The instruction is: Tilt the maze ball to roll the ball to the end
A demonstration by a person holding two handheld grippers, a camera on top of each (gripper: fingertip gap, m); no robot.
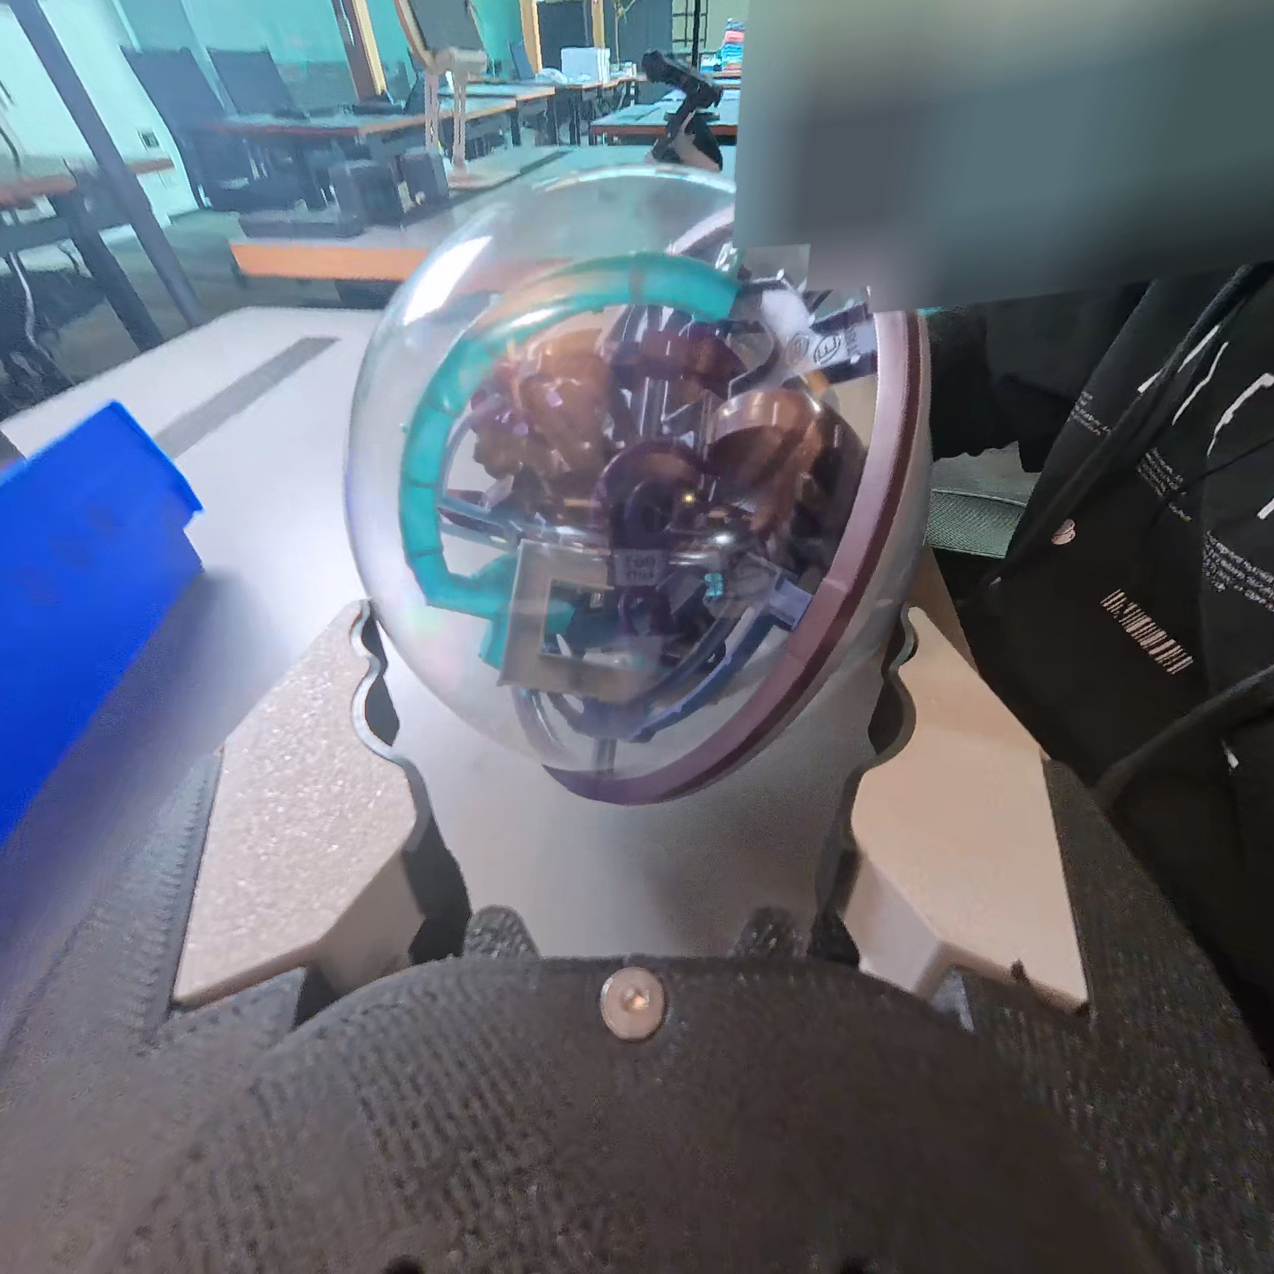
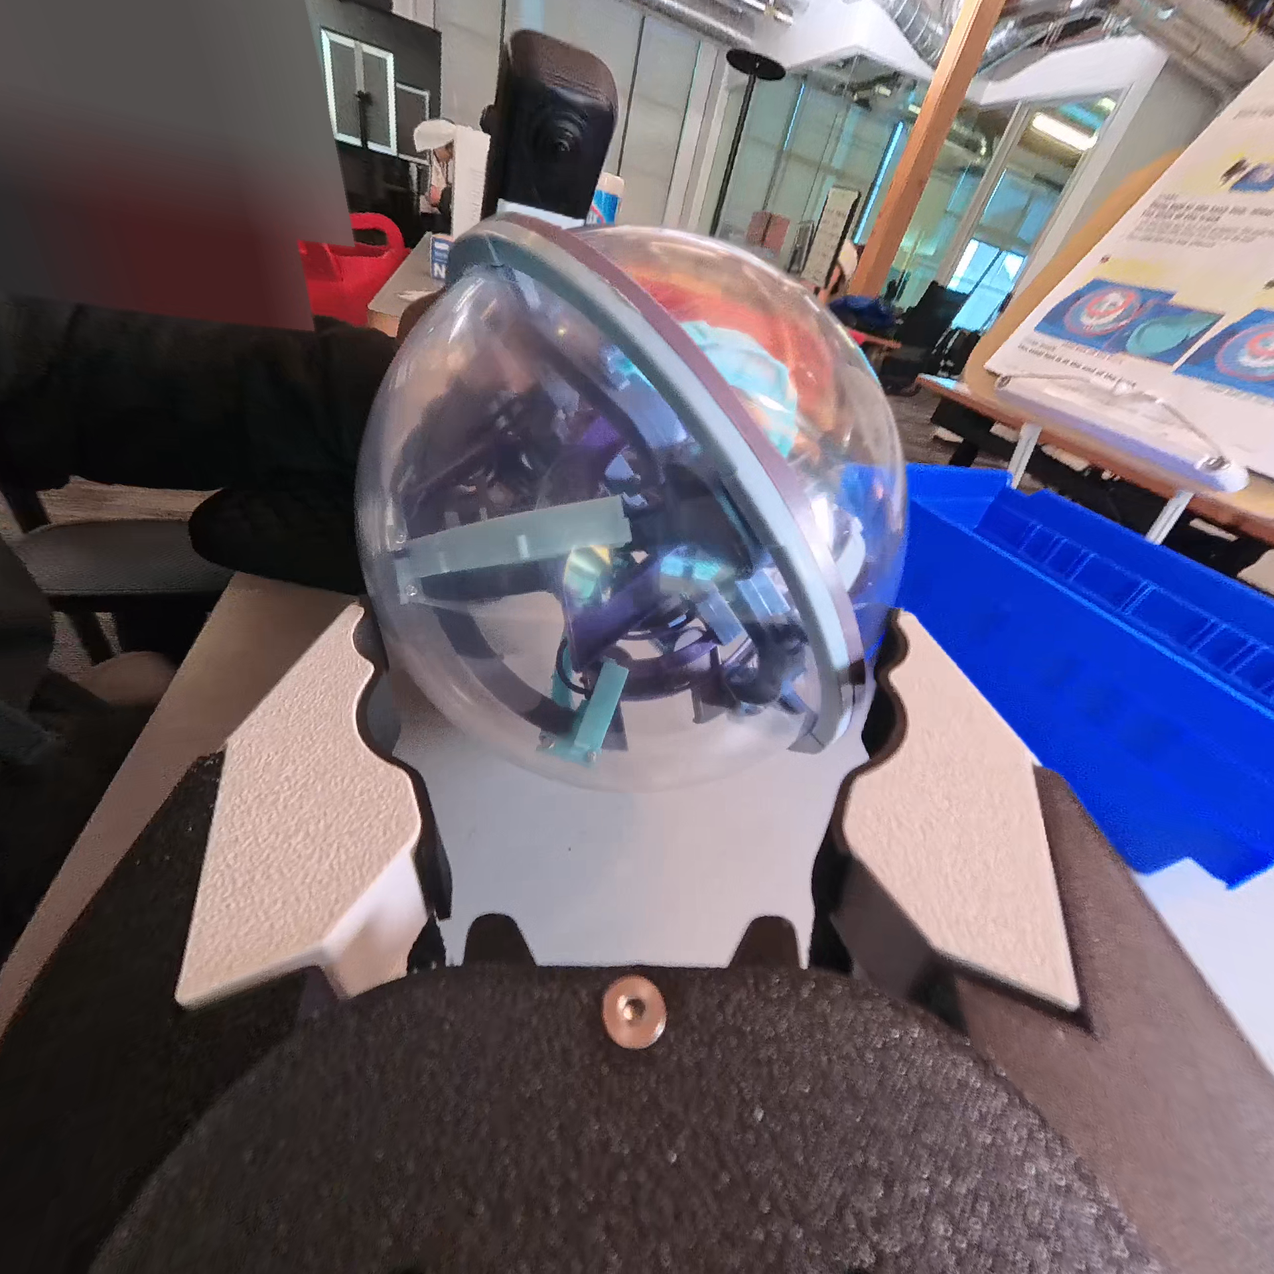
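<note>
maze ball [image 1: 641, 496]: clear sphere with coloured tracks inside, held up above the desk [image 1: 262, 386], between both grippers.
left gripper [image 1: 634, 638]: fingers [image 1: 369, 662] spread wide, clamped on the sphere's sides.
right gripper [image 2: 620, 648]: fingers [image 2: 365, 655] the same, from the opposite side.
seam ring [image 2: 696, 413]: slanted, so the ball is already tilted.
small ball: i cannot find it.
advice: turn both wrists together, slowly, with equal pressure.
blue bin [image 2: 1103, 620]: near, keep away.

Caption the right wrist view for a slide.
Right tongs grip a clear maze ball above the table, blue bin alongside.
</note>
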